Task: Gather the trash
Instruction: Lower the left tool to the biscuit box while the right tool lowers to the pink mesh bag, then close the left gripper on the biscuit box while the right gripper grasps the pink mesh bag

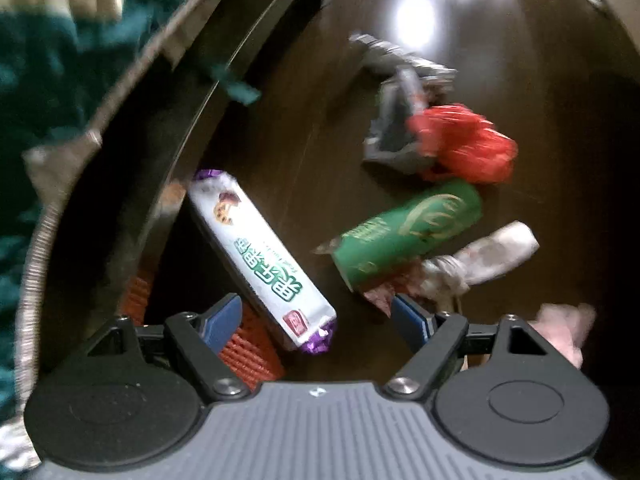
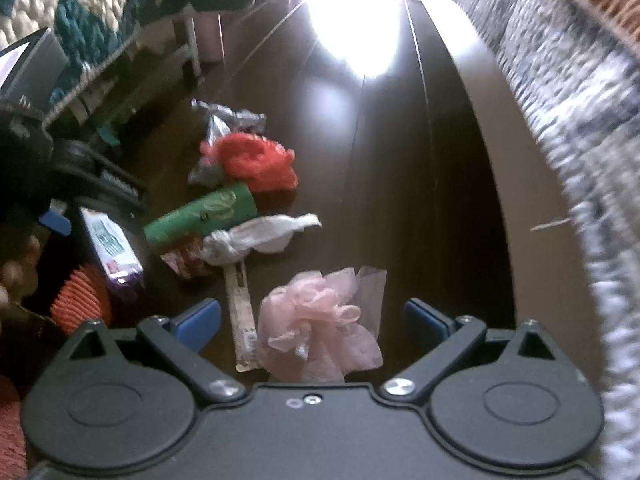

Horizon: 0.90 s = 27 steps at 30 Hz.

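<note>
Trash lies on a dark wood floor. A white and purple biscuit packet leans on an orange ribbed bin edge, between the open jaws of my left gripper. Beyond lie a green tube, a red net bag, a grey foil wrapper and a knotted white bag. My right gripper is open around a pink mesh puff, beside a flat stick. The right wrist view also shows the green tube, red net, white bag and biscuit packet.
A knitted teal and cream blanket hangs over furniture at the left. A grey woven rug edge curves along the right. Bright glare reflects off the floor ahead. The orange ribbed bin sits at lower left.
</note>
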{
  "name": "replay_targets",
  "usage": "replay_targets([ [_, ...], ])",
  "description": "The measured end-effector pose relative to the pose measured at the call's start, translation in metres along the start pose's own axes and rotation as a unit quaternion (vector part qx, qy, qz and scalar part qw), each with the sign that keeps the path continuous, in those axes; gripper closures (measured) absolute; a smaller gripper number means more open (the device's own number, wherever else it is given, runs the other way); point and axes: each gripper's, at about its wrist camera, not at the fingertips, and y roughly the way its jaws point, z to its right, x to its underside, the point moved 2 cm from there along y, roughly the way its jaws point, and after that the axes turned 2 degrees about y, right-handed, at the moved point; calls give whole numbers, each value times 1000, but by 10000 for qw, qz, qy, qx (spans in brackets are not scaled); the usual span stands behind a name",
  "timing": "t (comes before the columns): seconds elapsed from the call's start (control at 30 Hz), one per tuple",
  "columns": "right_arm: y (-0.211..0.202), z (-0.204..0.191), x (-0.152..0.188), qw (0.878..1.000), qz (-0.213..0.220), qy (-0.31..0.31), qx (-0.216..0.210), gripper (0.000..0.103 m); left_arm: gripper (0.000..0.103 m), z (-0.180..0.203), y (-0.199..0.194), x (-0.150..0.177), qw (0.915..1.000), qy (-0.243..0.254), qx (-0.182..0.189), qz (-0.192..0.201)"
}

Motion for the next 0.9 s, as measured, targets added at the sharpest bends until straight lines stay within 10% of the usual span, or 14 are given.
replay_targets([
  [0.4, 86, 0, 13, 9988, -417, 59, 233, 9, 22, -29, 75, -23, 9979, -490, -196, -375],
  [0.53, 101, 0, 23, 9975, -596, 71, 380, 23, 47, -36, 85, -19, 9975, -489, -74, -505],
  [0.9, 88, 5, 25, 9964, -570, 352, 524, 81, 70, -44, 69, -13, 9980, -509, 172, -341],
])
